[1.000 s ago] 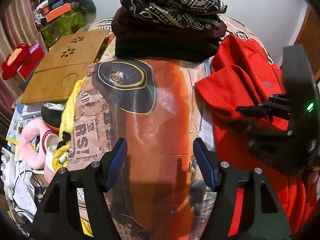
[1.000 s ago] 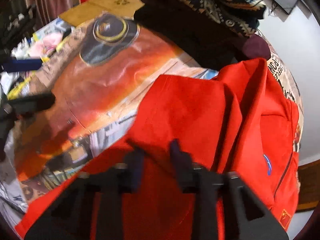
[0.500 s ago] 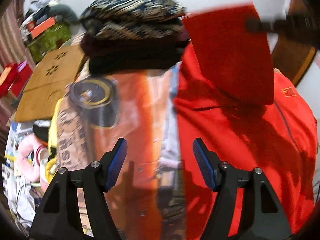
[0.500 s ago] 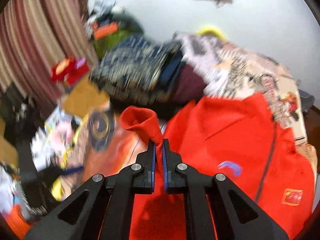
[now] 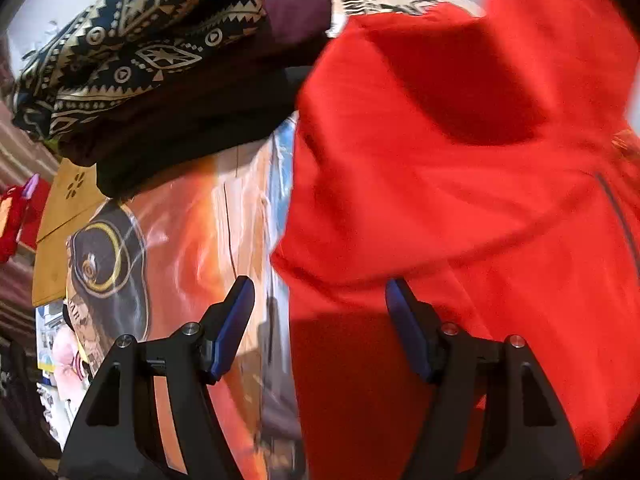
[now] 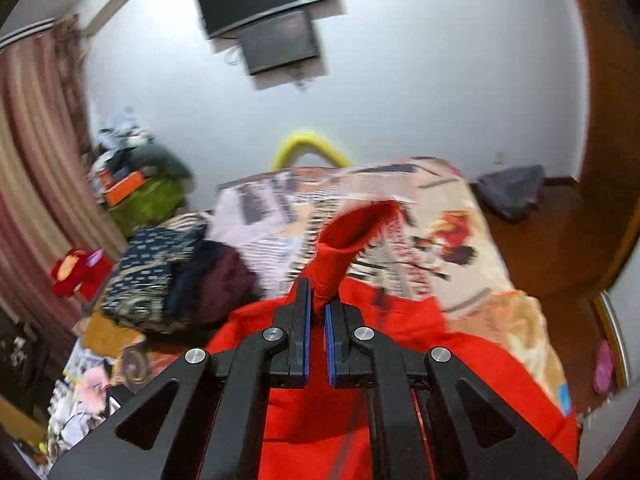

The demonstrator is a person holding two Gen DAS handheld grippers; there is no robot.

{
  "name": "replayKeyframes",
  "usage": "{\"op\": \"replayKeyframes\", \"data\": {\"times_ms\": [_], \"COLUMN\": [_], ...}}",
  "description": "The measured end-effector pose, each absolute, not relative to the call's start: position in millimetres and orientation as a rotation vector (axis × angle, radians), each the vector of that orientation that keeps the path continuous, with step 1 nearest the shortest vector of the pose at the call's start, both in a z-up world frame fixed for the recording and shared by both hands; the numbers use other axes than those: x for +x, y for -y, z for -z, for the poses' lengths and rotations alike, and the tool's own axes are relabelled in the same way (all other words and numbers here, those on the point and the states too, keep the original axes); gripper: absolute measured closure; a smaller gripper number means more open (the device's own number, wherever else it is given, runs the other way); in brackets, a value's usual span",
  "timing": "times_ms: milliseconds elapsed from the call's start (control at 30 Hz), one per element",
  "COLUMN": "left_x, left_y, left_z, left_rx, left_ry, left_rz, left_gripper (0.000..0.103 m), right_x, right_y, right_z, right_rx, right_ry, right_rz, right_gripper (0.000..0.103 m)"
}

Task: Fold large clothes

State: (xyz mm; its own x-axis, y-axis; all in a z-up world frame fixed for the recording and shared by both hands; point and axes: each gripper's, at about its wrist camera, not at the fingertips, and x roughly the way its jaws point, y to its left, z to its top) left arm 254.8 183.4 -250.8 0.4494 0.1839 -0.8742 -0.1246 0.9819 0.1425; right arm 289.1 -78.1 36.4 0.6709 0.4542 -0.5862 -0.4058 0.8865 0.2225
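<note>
Right gripper [image 6: 316,312]: jaws clenched on a fold of the red garment [image 6: 420,380], blue pads pressing the cloth from both sides. They have just finished closing, with the fabric between them. A tube of red cloth, a sleeve or cuff by its look, stands up past the fingertips; the rest of the garment hangs and spreads below.

Left gripper [image 5: 320,300]: jaws released, standing well apart, nothing pinched. The edge of the red garment [image 5: 460,200] lies just beyond the right-hand pad; contact cannot be told.

Garment location: spread across the bed [image 6: 460,240], on a printed orange-and-newsprint bedcover [image 5: 192,248], with one part lifted in the right jaws.

Beside it, toward the left, a stack of folded clothes [image 5: 160,80]: patterned navy piece on top, maroon and dark ones under it. A wooden board [image 5: 64,208] lies past the stack. Two dark screens [image 6: 272,12] hang on the white wall beyond the bed.
</note>
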Motion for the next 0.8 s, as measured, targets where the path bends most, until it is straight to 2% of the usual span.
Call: {"op": "replayKeyframes", "data": {"times_ms": [367, 467, 800], "left_x": [260.0, 250.9, 243.6], "left_y": [-229.9, -244.1, -241.2], "left_z": [245.6, 248.9, 259.2], "left_rx": [-0.069, -0.125, -0.169], "left_ry": [-1.013, -1.002, -1.062], "left_rz": [-0.382, -0.392, -0.358], "left_gripper": [0.036, 0.030, 0.026], "right_x": [287.2, 278.6, 249.5], "right_y": [158.4, 174.5, 208.2], "right_z": [36.8, 57.8, 109.0], "right_rx": [0.105, 0.107, 0.120], "right_ry": [-0.848, -0.902, -1.042], "right_rz": [-0.322, -0.303, -0.267], "right_gripper": [0.098, 0.098, 0.097]}}
